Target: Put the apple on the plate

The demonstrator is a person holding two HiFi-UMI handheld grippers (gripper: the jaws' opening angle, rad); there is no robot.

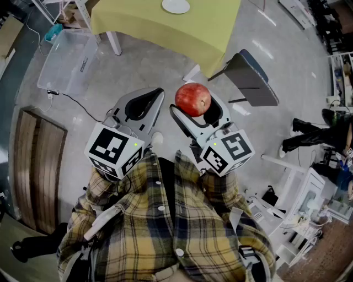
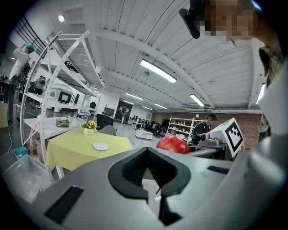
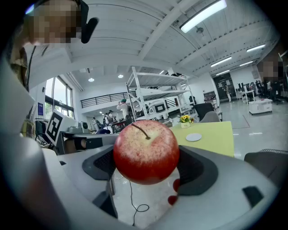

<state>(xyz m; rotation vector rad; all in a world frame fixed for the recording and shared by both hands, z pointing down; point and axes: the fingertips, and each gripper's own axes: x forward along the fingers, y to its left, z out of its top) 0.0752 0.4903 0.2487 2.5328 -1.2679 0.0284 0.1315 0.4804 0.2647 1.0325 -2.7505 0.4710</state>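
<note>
A red apple [image 1: 193, 99] sits between the jaws of my right gripper [image 1: 194, 108], which is shut on it, held in the air in front of the person's chest. In the right gripper view the apple [image 3: 146, 152] fills the middle, stem up, with the dark pads [image 3: 200, 173] against its sides. My left gripper [image 1: 159, 92] is beside it, shut with nothing in it. From the left gripper view [image 2: 146, 152] the apple [image 2: 173, 144] shows to the right. A white plate [image 1: 176, 6] lies on the yellow table [image 1: 149, 25] ahead, also visible as the plate [image 2: 100, 146] and the plate [image 3: 194, 137].
A grey chair [image 1: 251, 77] stands at the table's near right corner. A clear plastic bin [image 1: 66, 52] and a cable lie on the floor to the left, with a wooden panel [image 1: 36, 165] nearer. White racks [image 1: 309, 204] stand at the right. A small flower pot [image 2: 90, 128] sits on the table.
</note>
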